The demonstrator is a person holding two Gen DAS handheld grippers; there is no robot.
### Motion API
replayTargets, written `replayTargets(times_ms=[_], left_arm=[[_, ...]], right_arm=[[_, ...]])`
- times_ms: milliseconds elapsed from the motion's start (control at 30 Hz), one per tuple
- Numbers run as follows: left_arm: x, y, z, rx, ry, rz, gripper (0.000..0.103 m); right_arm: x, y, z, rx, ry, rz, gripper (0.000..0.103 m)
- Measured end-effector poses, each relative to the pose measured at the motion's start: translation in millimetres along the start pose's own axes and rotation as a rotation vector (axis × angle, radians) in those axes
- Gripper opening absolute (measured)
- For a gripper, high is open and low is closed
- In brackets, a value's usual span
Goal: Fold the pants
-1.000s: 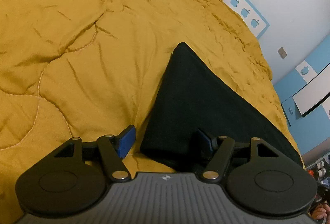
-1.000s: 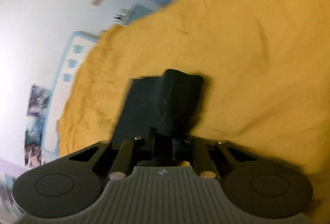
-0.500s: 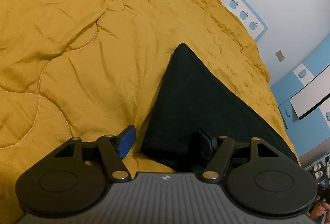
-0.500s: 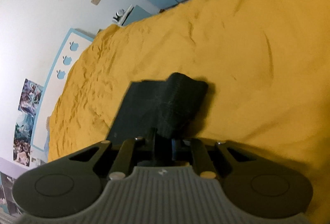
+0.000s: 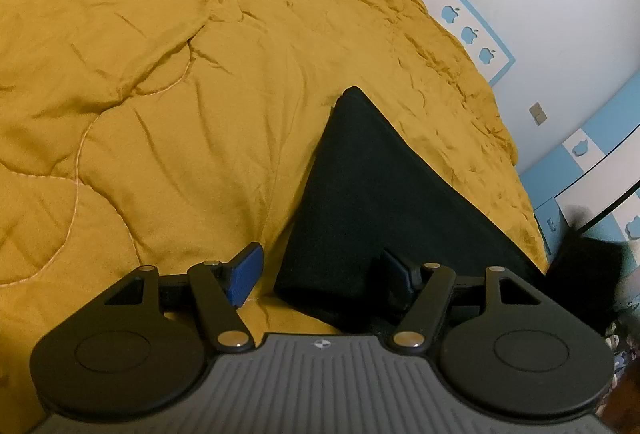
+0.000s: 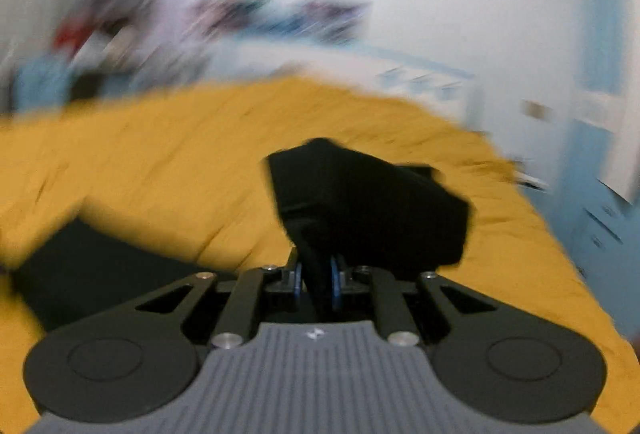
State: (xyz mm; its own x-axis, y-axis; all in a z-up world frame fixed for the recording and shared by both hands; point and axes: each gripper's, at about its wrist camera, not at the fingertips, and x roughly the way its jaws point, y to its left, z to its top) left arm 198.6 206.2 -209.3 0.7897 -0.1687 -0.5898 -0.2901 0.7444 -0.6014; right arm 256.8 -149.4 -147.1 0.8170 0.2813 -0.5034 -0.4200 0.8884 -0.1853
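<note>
Black pants (image 5: 372, 194) lie folded flat on the yellow quilt (image 5: 160, 94), seen in the left wrist view. My left gripper (image 5: 320, 278) is open over the near corner of the pants, its right finger over the cloth and its blue left pad (image 5: 244, 274) over the quilt. In the blurred right wrist view my right gripper (image 6: 316, 282) is shut on a bunched end of the pants (image 6: 368, 206), lifted above the bed. The rest of the pants (image 6: 92, 266) lies flat at the lower left.
The quilt (image 6: 160, 154) covers the whole bed. A white wall with apple stickers (image 5: 468, 34) and blue furniture (image 5: 592, 170) stand beyond the bed's far edge. A dark shape (image 5: 580, 274) shows at the right edge.
My right gripper has swung fast with the pants end held in it, and its view now faces the wall and is blurred. My left gripper has barely moved.
</note>
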Motion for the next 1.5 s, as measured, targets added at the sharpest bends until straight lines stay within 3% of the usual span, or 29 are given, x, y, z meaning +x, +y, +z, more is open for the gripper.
replayTargets(times_ms=[67, 100, 167, 267, 367, 433, 567, 667, 733, 867, 967, 1100, 1267, 1367, 1400, 1467, 1500], left_arm=[[0.0, 0.0, 0.0, 0.0, 0.0, 0.001, 0.078], [-0.1, 0.0, 0.0, 0.0, 0.0, 0.0, 0.078], [-0.6, 0.3, 0.1, 0.0, 0.001, 0.001, 0.078], [-0.7, -0.4, 0.3, 0.005, -0.001, 0.005, 0.078], [-3.4, -1.4, 3.3, -0.005, 0.003, 0.009, 0.078], [-9.9, -4.6, 9.8, -0.038, 0.006, 0.025, 0.071], [-30.3, -18.9, 19.9, -0.084, -0.06, 0.085, 0.071], [-35.7, -46.3, 18.3, -0.052, -0.077, 0.037, 0.075], [-30.3, -73.8, 12.9, -0.015, -0.031, -0.019, 0.078], [-3.2, -129.5, -7.3, 0.096, 0.098, -0.102, 0.08], [22.6, -160.3, -19.1, 0.156, 0.167, -0.106, 0.08], [45.3, -182.0, -25.6, 0.136, 0.212, -0.147, 0.08], [66.7, -195.0, -34.2, 0.116, 0.286, -0.147, 0.08], [72.9, -202.3, -42.4, 0.135, 0.308, -0.133, 0.08], [75.9, -205.8, -45.4, 0.145, 0.313, -0.124, 0.077], [84.3, -207.6, -51.5, 0.148, 0.334, -0.101, 0.06], [88.3, -208.8, -54.0, 0.152, 0.346, -0.089, 0.036]], right_arm=[[22.1, 30.8, -21.5, -0.102, 0.104, 0.072, 0.009], [29.1, 43.3, -30.4, -0.159, 0.134, 0.064, 0.01], [29.3, 54.7, -37.9, -0.218, 0.129, 0.038, 0.01], [27.6, 42.2, -29.3, -0.161, 0.13, 0.055, 0.01], [12.7, 40.2, -27.9, -0.244, 0.107, 0.047, 0.009], [-0.3, 33.4, -23.2, -0.241, 0.075, 0.041, 0.008], [-19.2, 23.0, -21.9, -0.198, 0.033, 0.088, 0.009], [-0.4, 34.3, -41.3, -0.28, 0.16, 0.133, 0.016], [1.2, 40.9, -45.4, -0.312, 0.164, 0.121, 0.02], [-17.8, 10.6, -25.5, -0.072, 0.128, 0.179, 0.028], [-41.9, -19.3, -19.7, 0.091, 0.081, 0.146, 0.034], [-68.1, -67.9, -25.6, 0.35, 0.067, 0.035, 0.046], [-70.2, -111.5, -52.5, 0.622, 0.124, -0.042, 0.046], [-63.1, -121.6, -70.9, 0.774, 0.154, -0.027, 0.046], [-60.4, -125.7, -77.4, 0.825, 0.164, -0.014, 0.046], [-49.4, -129.7, -90.9, 0.935, 0.193, 0.016, 0.046], [-46.0, -132.9, -98.2, 0.984, 0.201, 0.035, 0.037]])
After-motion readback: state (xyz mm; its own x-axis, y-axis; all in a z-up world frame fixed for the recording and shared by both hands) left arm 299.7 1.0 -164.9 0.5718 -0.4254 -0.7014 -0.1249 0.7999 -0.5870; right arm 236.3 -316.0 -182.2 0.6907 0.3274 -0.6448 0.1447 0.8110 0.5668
